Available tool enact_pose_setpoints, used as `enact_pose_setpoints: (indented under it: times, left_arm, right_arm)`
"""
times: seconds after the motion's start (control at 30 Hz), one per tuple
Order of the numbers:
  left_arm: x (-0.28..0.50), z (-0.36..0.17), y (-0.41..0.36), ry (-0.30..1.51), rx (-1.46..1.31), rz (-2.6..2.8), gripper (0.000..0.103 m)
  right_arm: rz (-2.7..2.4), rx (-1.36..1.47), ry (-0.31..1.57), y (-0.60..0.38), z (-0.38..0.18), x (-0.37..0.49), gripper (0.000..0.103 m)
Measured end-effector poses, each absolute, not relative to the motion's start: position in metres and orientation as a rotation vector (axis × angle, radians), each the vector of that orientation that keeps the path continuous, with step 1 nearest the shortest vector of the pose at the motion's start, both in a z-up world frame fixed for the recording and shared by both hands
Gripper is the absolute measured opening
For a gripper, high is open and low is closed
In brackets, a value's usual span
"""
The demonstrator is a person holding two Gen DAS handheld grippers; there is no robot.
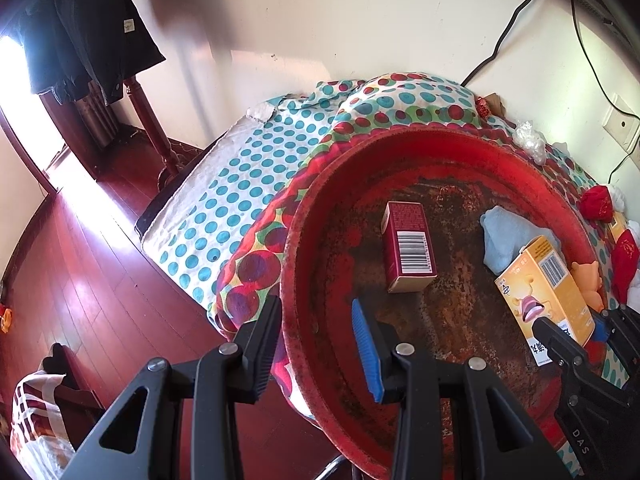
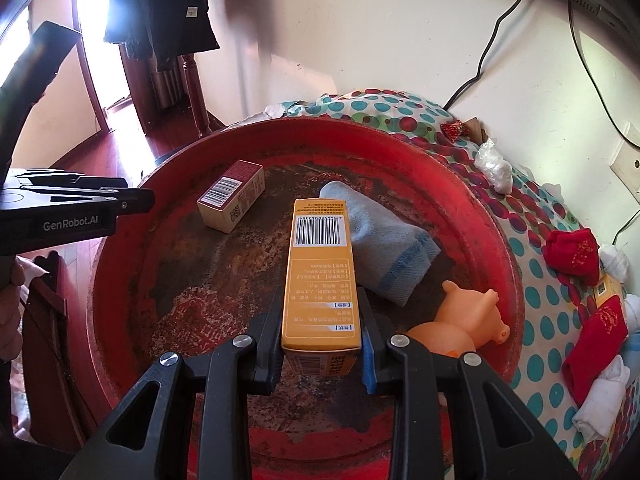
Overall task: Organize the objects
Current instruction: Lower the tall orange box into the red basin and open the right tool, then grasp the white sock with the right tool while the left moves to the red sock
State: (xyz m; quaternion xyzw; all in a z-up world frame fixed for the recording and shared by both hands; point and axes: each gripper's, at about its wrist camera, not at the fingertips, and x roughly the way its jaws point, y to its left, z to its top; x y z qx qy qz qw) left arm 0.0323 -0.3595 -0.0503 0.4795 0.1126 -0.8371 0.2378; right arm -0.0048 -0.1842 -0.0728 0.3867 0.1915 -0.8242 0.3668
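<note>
A round red basin point(image 2: 472, 192) with a rusty bottom sits on a polka-dot cloth. In it lie a dark red box point(image 1: 408, 254), also in the right wrist view point(image 2: 232, 196), a light blue sock point(image 2: 384, 248) and an orange rubber toy point(image 2: 468, 316). My right gripper point(image 2: 320, 344) is shut on an orange box point(image 2: 320, 272) and holds it over the basin's middle; the box also shows in the left wrist view point(image 1: 548, 284). My left gripper point(image 1: 316, 344) is open and empty, its fingers straddling the basin's left rim point(image 1: 292, 280).
Red socks point(image 2: 572, 256) and white socks point(image 2: 600, 396) lie on the cloth point(image 2: 548, 320) right of the basin. A plastic wrapper point(image 2: 494, 168) lies near the wall. Black cables point(image 2: 492, 40) hang on the wall. A red wooden floor point(image 1: 100, 280) is at left.
</note>
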Motion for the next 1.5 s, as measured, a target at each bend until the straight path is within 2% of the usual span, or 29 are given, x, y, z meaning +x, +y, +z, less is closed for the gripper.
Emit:
enact_pose_setpoints:
  times: [0.1,0.27,0.4,0.63,0.83,0.93,1.17,1.43,1.5]
  left_arm:
    - [0.033,-0.051,-0.361,0.328,1.312,-2.297,0.037]
    - [0.033,-0.051,-0.362,0.335,1.315,-2.295,0.037]
    - [0.032,-0.051,-0.361,0.326,1.318,-2.291,0.037]
    - [0.032,-0.048,-0.358,0.326,1.305,-2.306,0.037]
    - [0.030,-0.045,-0.353,0.305,1.295,-2.310,0.037]
    - [0.031,-0.038,-0.348,0.289,1.263,-2.332,0.037]
    - [0.026,-0.031,-0.325,0.234,1.276,-2.361,0.037]
    - [0.004,-0.022,-0.269,0.130,1.342,-2.453,0.037]
    - [-0.005,-0.018,-0.251,0.094,1.355,-2.487,0.037]
  right_arm:
    - [-2.128,0.974,0.480,-0.183,-0.069,-0.003,0.045]
    - [-2.142,0.942,0.457,-0.177,-0.060,0.000,0.052]
    - [-2.168,0.913,0.420,-0.164,-0.047,0.002,0.066]
    - [-2.310,0.884,0.434,-0.119,-0.030,-0.005,0.068]
    - [-2.504,0.975,0.381,-0.046,-0.035,-0.038,0.069]
    - [-2.594,1.043,0.328,-0.003,-0.041,-0.055,0.076]
    - [-2.679,1.134,0.273,0.056,-0.057,-0.082,0.076]
    - [-2.678,1.194,0.254,0.058,-0.082,-0.105,0.076]
    - [-2.671,1.231,0.216,0.062,-0.089,-0.110,0.072]
